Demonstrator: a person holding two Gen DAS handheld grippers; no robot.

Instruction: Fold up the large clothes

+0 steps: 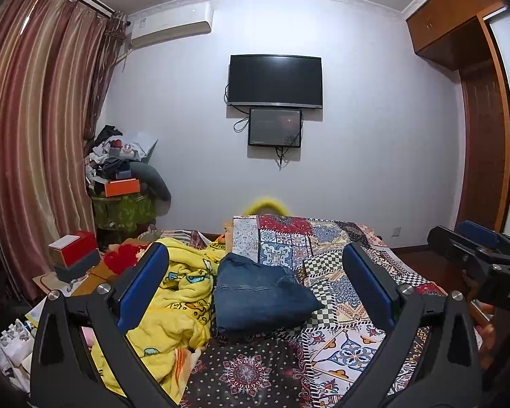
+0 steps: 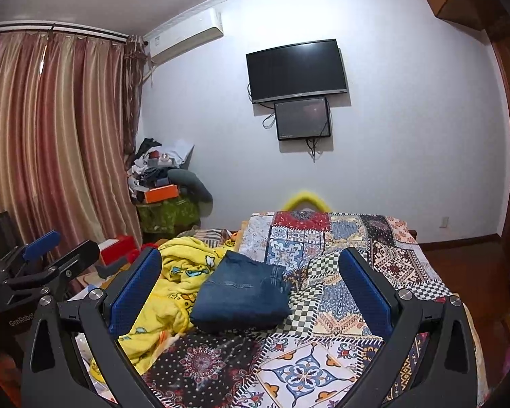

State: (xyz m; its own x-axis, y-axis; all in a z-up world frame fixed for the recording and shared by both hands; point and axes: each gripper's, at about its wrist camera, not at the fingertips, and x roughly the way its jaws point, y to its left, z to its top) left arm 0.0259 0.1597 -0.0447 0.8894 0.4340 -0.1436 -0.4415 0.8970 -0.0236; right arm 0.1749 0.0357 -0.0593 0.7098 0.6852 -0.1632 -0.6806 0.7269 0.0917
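Note:
A folded pair of blue jeans (image 1: 260,294) lies on the patchwork bedspread (image 1: 343,350), next to a yellow blanket. It also shows in the right wrist view (image 2: 241,295). My left gripper (image 1: 255,272) is open and empty, held above the near part of the bed, the jeans framed between its blue pads. My right gripper (image 2: 251,272) is open and empty too, at a similar height, clear of the jeans. Each gripper shows at the edge of the other's view: the right one (image 1: 472,248) and the left one (image 2: 61,248).
A crumpled yellow cartoon blanket (image 1: 176,302) lies on the bed's left side. Red and grey boxes (image 1: 74,255) and clutter stand left of the bed by the curtains (image 1: 30,129). A wardrobe (image 1: 486,136) is on the right, a TV (image 1: 275,80) on the far wall.

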